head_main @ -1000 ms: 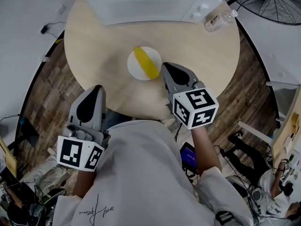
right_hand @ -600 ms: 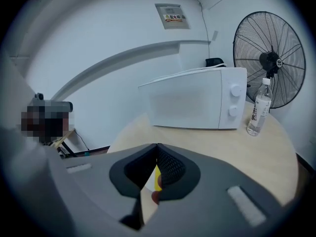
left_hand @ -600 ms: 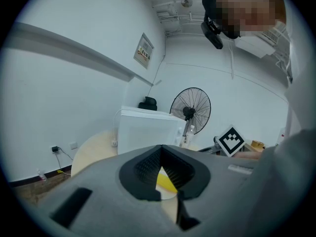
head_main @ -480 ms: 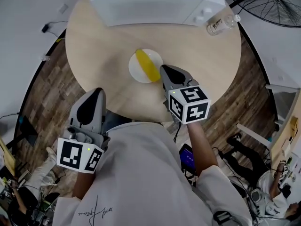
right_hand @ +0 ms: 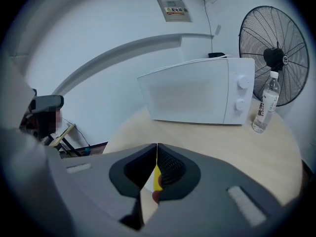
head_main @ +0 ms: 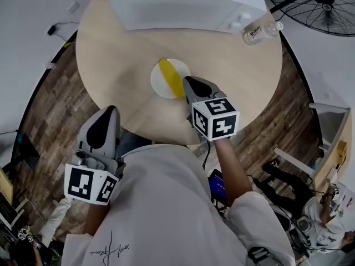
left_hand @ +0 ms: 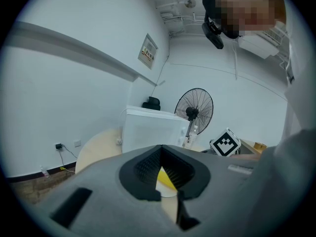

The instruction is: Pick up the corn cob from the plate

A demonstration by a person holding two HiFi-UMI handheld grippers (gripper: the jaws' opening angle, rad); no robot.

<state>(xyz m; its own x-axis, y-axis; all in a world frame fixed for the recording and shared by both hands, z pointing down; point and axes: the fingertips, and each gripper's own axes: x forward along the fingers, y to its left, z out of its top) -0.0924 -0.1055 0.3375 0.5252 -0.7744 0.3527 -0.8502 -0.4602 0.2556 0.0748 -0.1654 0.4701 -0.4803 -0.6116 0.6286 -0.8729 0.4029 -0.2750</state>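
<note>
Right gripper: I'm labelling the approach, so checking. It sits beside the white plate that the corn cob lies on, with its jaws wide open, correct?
Only the jaws are wrong. The right gripper does sit beside the white plate that the corn cob lies on, but its jaws are shut, tips touching, as the right gripper view shows.

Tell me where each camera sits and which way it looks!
Head view: on the person's head, facing steeply down at the round wooden table, white plate and yellow corn cob; shows white shirt, left tool, right tool.
Left gripper view: on the left tool, facing along its grey jaws to the white microwave and black fan.
Right gripper view: on the right tool, facing along its shut jaws to the microwave.
Both gripper views share microwave, fan, corn cob.
</note>
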